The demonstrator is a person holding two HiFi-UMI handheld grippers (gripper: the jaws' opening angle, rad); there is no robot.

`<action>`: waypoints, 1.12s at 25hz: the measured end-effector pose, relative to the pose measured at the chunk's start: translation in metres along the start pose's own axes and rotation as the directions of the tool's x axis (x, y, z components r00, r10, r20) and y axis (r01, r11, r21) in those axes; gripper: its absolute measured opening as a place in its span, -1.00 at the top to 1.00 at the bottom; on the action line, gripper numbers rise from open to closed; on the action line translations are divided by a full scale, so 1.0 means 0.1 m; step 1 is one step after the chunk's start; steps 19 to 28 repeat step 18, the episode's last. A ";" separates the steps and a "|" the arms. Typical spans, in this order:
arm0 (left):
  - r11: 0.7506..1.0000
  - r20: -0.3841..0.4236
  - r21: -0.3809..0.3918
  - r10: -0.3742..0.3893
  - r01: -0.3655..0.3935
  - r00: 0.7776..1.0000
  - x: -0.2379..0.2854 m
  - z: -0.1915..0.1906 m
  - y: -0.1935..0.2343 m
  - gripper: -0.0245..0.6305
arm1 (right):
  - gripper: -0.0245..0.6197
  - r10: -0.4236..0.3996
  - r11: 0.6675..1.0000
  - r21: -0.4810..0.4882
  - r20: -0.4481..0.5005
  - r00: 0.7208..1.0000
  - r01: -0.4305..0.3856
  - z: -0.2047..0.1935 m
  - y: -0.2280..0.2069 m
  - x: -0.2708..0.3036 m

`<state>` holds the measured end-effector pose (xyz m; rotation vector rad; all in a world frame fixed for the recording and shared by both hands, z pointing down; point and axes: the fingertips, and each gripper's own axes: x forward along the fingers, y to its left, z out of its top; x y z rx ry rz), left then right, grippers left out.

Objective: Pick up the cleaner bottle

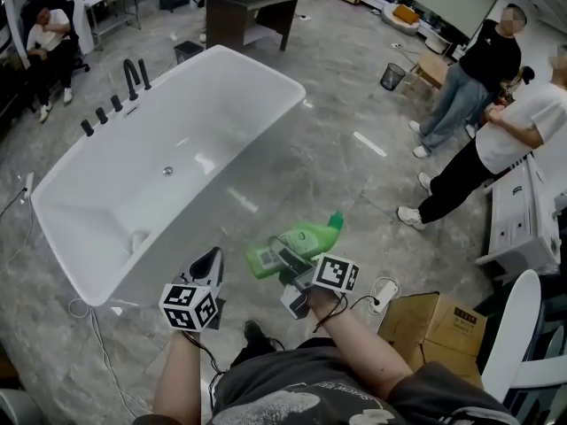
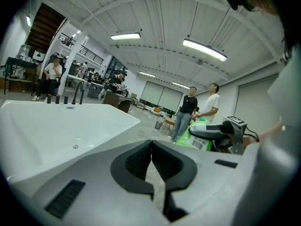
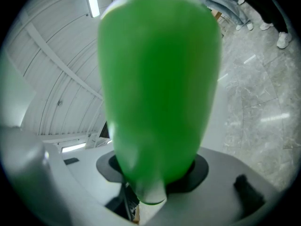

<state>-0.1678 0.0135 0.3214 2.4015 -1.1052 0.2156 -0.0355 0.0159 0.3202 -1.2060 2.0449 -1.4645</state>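
R gripper (image 1: 288, 259): jaws partway apart, clamped on green bottle (image 1: 306, 235) near its base end. Bottle is in the air just off tub's (image 1: 297, 87) near long side, axis approx level, cap pointing away-right. L gripper (image 1: 211, 262): jaws together, empty, near bottle base. People (image 1: 478, 78) and box (image 1: 434, 326) well apart; nothing in the way.

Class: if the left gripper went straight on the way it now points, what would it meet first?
Probably the floor: the left gripper, jaws shut, aims slightly downward just past the bathtub corner. It might graze the tub's side; depth is unclear.
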 end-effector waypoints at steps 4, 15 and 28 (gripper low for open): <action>1.000 -0.002 0.001 -0.009 0.009 1.000 0.04 -0.07 -0.13 0.88 | 0.30 0.003 1.000 0.004 0.004 1.000 -0.003 0.01 -0.06 -0.14; 0.999 0.012 -0.004 0.035 -0.035 0.999 0.01 -0.13 -0.46 0.88 | 0.30 0.010 1.000 -0.026 -0.046 0.999 -0.011 0.06 -0.12 -0.54; 0.999 0.004 0.001 0.032 -0.032 0.999 0.04 -0.15 -0.52 0.88 | 0.30 0.016 1.000 -0.020 -0.049 0.999 -0.017 0.10 -0.14 -0.56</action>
